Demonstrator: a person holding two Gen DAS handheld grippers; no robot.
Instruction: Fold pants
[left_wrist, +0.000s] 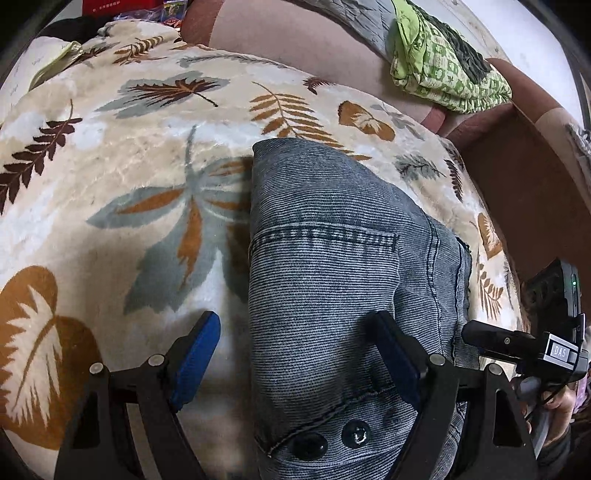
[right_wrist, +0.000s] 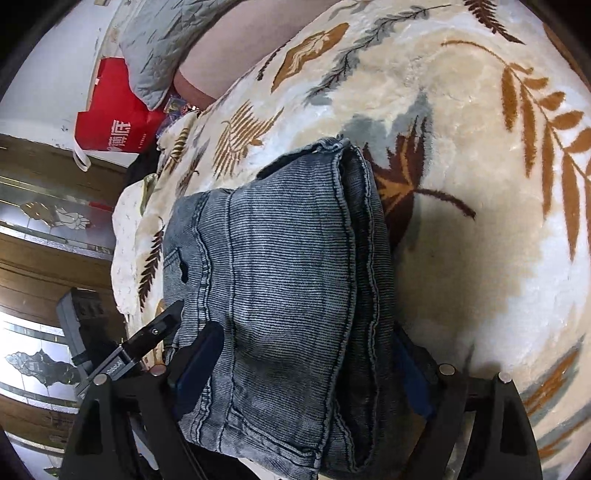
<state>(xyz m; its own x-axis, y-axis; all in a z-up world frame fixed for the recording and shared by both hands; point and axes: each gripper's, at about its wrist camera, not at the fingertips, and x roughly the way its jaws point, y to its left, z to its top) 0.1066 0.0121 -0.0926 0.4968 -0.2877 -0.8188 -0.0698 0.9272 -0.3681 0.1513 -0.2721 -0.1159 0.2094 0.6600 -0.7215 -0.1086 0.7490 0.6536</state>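
**Folded jeans on the leaf blanket, both claws set around the bundle**

Left wrist view looks down on a bundle of washed blue-grey denim pants (left_wrist: 332, 280), folded into a thick stack and lying on a plush cream blanket printed with brown, orange and grey leaves (left_wrist: 122, 155); a stitched pocket line crosses the top layer, and two dark round buttons sit at the near edge. The left gripper (left_wrist: 299, 360) has its blue-padded black fingers spread wide; the left finger (left_wrist: 195, 362) stands over bare blanket beside the pants, while the right finger (left_wrist: 399, 362) rests on the denim, so the jaws straddle the bundle's left edge without pinching it. Part of the other black handheld device (left_wrist: 535, 343) shows at the right edge of this view. Beyond the blanket lie a pinkish-brown sofa back (left_wrist: 295, 40) and a crumpled green-patterned cloth (left_wrist: 443, 62).

Right wrist view shows the same pants (right_wrist: 288, 280) from the opposite side, with the stacked folded edges and seams running along the right of the bundle; the blanket (right_wrist: 480, 184) spreads out to the right. The right gripper (right_wrist: 303, 373) is also wide open, its two blue pads sitting on either side of the stack's near end, close against or touching the denim; whether they press it, I cannot tell. A red paper bag with white lettering (right_wrist: 114, 118) and a grey quilted cushion (right_wrist: 159, 48) sit at the upper left, with wooden panelling and patterned glass (right_wrist: 48, 229) down the left side.
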